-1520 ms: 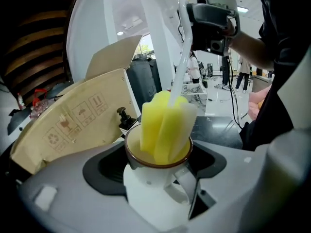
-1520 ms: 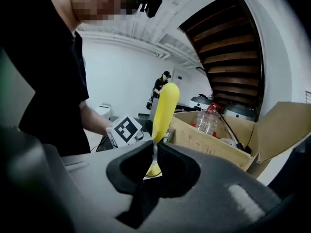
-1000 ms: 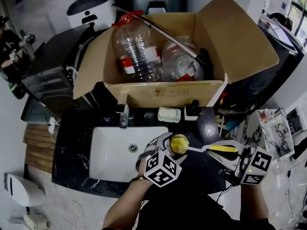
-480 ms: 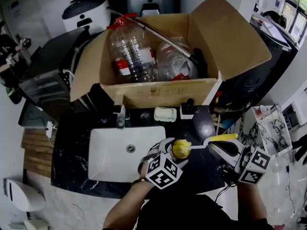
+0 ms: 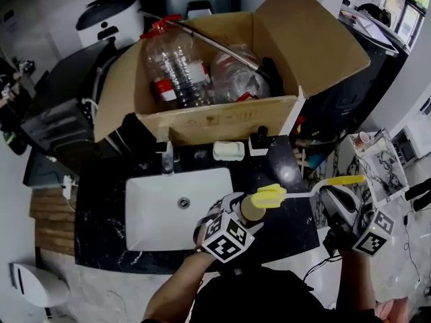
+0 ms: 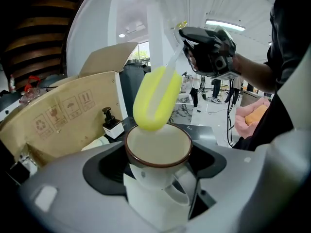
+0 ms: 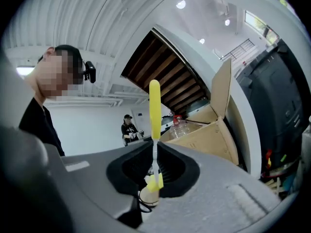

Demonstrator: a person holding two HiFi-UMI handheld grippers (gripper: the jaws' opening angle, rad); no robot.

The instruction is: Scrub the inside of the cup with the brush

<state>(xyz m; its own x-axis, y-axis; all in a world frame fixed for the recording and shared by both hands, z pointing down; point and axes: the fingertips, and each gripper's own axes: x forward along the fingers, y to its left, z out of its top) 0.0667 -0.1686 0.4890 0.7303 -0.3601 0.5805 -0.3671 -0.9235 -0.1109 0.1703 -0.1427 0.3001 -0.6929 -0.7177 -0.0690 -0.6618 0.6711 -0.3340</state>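
A white cup (image 6: 158,152) with a brown rim sits sideways-on between the jaws of my left gripper (image 6: 158,161), which is shut on it, handle toward the camera. In the head view the cup (image 5: 252,209) is over the black counter, right of the sink, with the left gripper (image 5: 232,215) round it. The brush's yellow head (image 6: 156,98) hangs just above the cup's far rim, outside the cup. Its thin white stem runs right to my right gripper (image 5: 333,195), which is shut on the brush handle (image 7: 154,111). The brush head (image 7: 155,182) and cup (image 7: 147,198) show beyond the right gripper (image 7: 154,161).
A white sink (image 5: 151,214) with a faucet (image 5: 166,160) lies left of the cup. A soap dish (image 5: 229,151) and a pump bottle (image 5: 259,140) stand at the counter's back. Behind them is an open cardboard box (image 5: 202,123) holding plastic bottles. A marbled tray (image 5: 377,167) is at right.
The brush head has come out of the cup's mouth and now lies above and right of it. My right gripper has swung right and rolled. The left gripper with the cup shifted slightly.
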